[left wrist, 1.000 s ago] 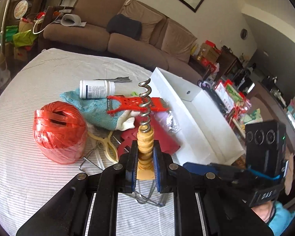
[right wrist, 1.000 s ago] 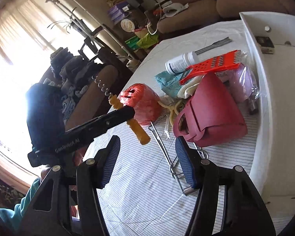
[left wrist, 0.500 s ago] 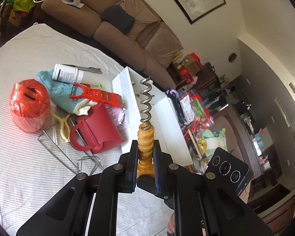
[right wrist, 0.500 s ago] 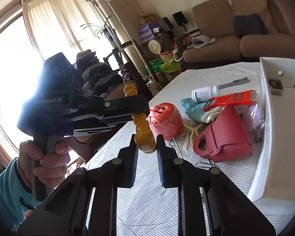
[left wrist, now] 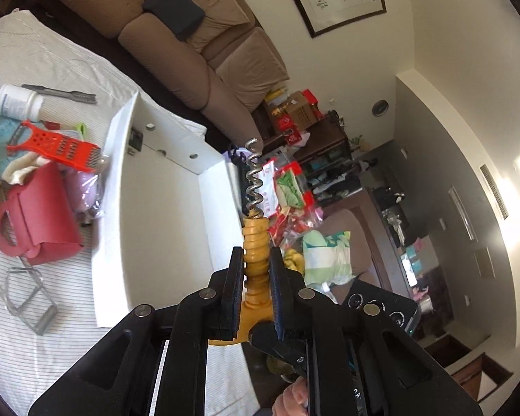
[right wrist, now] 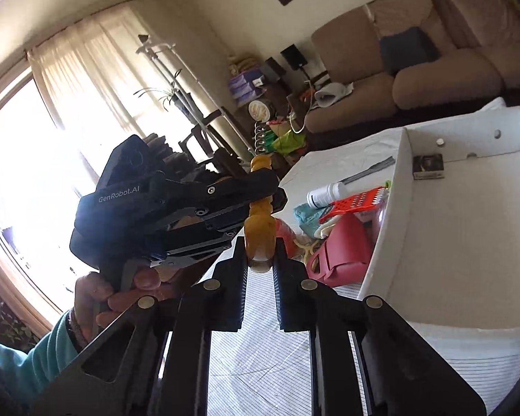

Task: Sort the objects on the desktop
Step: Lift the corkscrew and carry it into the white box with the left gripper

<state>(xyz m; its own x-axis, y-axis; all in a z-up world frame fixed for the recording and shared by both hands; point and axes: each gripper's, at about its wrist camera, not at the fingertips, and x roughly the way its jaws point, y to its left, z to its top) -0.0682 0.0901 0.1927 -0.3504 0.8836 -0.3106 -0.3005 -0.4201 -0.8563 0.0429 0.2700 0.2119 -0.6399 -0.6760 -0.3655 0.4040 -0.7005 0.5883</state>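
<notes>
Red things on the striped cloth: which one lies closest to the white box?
The flat red plastic grater: its toothed end reaches the white cardboard box wall. The red handled pouch sits further off.

Daylight pours through the curtained window [right wrist: 52, 111] left of the right gripper [right wrist: 260, 260], totally blown out there, everything else evenly bright and fairly sharp, fisheye bending the edges with dark vignetted corners.
</notes>
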